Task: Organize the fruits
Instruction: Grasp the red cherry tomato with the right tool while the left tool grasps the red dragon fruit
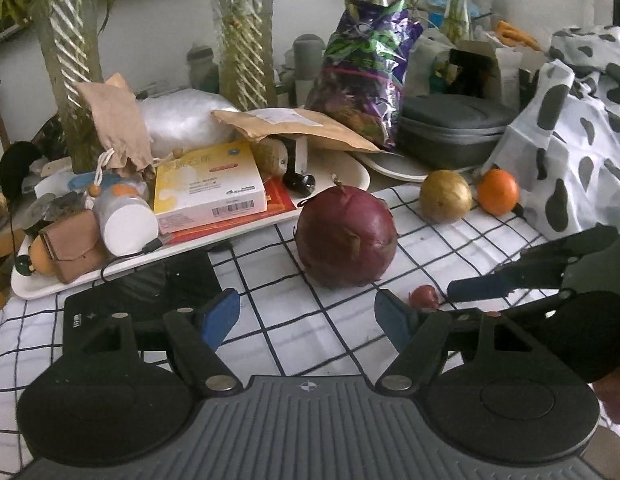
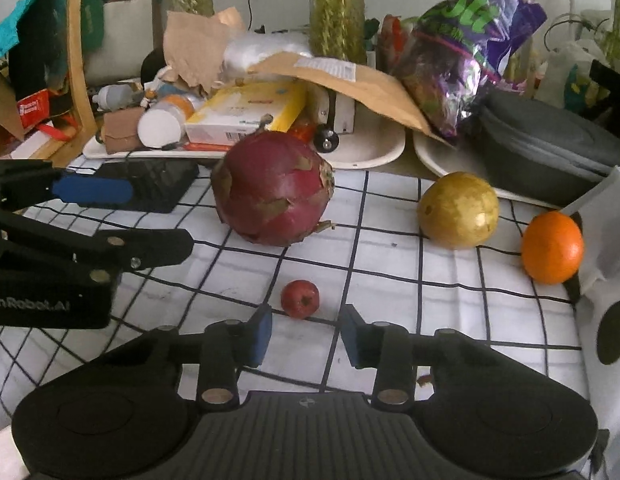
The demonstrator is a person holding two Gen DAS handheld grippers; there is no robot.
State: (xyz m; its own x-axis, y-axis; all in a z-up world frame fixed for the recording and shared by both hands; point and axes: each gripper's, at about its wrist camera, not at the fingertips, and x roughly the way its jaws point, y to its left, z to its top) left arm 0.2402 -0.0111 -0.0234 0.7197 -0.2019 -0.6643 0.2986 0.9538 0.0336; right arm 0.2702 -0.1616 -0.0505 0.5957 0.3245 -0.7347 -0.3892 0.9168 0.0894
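Just in front of the dragon fruit [image 2: 272,188] on the checked surface [image 2: 450,304], the small red fruit [image 2: 300,298] lay beyond the right gripper [image 2: 306,334], fingers apart and empty, seemingly lined up for pickup, while the left gripper [image 1: 308,316] hovered open.

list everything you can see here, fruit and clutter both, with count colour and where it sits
dragon fruit: 1, dark red, middle of the checked cloth
small red fruit: 1, red, on the cloth just ahead of the right gripper, untouched
yellow-green fruit: 1, yellow-green, right of the dragon fruit
orange: 1, orange, far right on the cloth
checked cloth: 1, white with dark lines, under the fruit
white tray: 1, white, back left, loaded with clutter
yellow box: 1, yellow and white, on the tray
purple bag: 1, purple and green, behind
grey case: 1, grey, back right
left gripper: 1, black with blue pads, open
right gripper: 1, black with blue pads, open, empty
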